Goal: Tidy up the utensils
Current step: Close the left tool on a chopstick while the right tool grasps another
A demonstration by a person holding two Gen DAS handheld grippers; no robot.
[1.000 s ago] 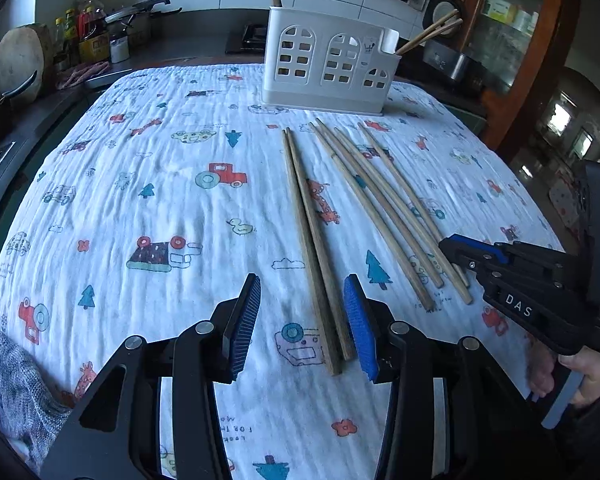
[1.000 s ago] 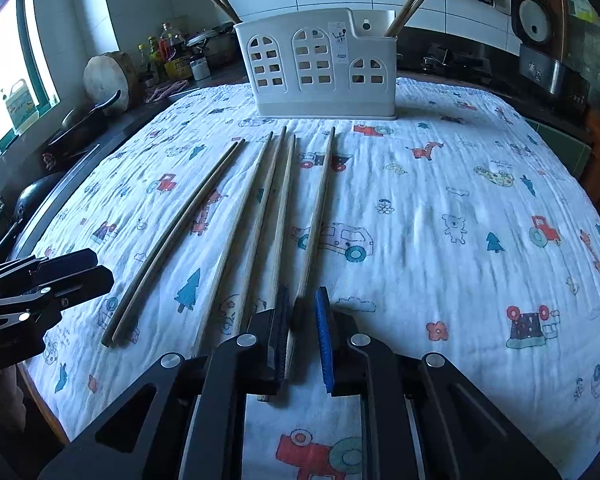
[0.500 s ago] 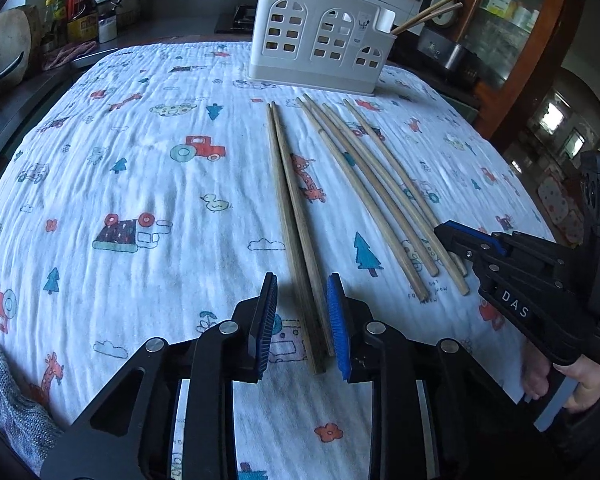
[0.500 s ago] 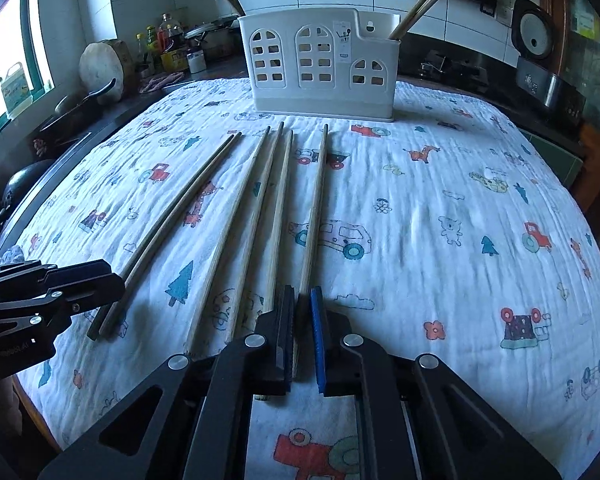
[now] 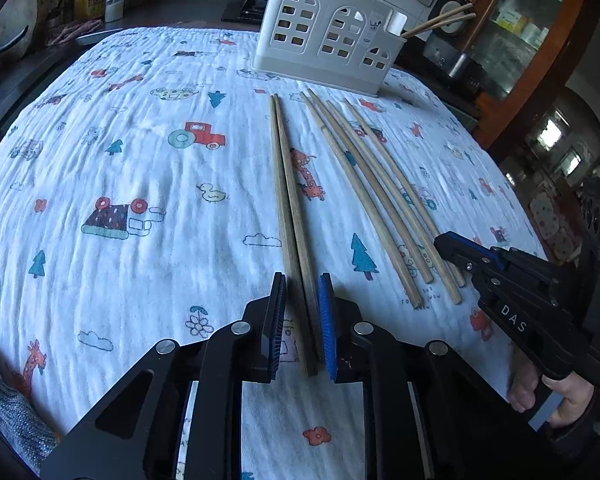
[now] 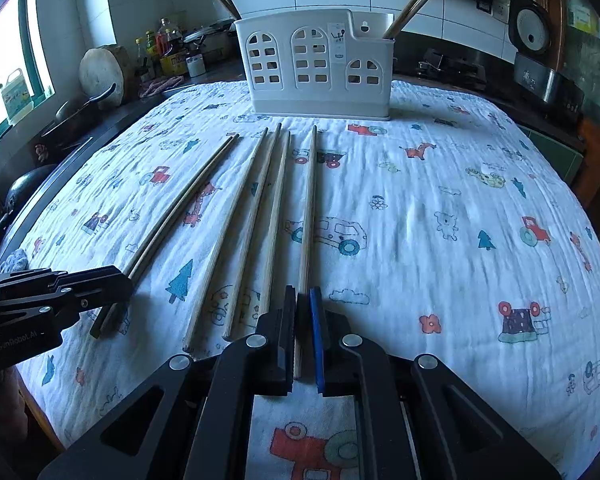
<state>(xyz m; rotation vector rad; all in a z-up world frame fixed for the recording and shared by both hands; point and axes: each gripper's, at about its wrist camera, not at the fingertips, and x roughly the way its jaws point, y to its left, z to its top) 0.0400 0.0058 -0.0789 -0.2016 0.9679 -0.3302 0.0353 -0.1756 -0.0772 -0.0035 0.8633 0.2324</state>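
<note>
Several long wooden chopsticks lie lengthwise on the printed cloth. My left gripper (image 5: 301, 280) is shut on the near ends of a darker chopstick pair (image 5: 286, 184). My right gripper (image 6: 303, 294) is shut on the near end of the rightmost light chopstick (image 6: 309, 208); three other light chopsticks (image 6: 256, 216) lie just left of it. The white utensil holder (image 6: 316, 66) stands at the far end, with chopsticks standing in both of its ends. The holder also shows in the left wrist view (image 5: 328, 40). The right gripper shows at the right in that view (image 5: 460, 252).
The cloth-covered table (image 6: 460, 184) drops off at its left and right sides. A counter with bottles (image 6: 160, 48), a round wooden block (image 6: 100, 76) and a pan lies to the left. A rice cooker (image 6: 528, 40) stands at back right.
The left gripper moved forward over the dark pair and closed from wide open onto it. The right gripper narrowed onto its single chopstick.
</note>
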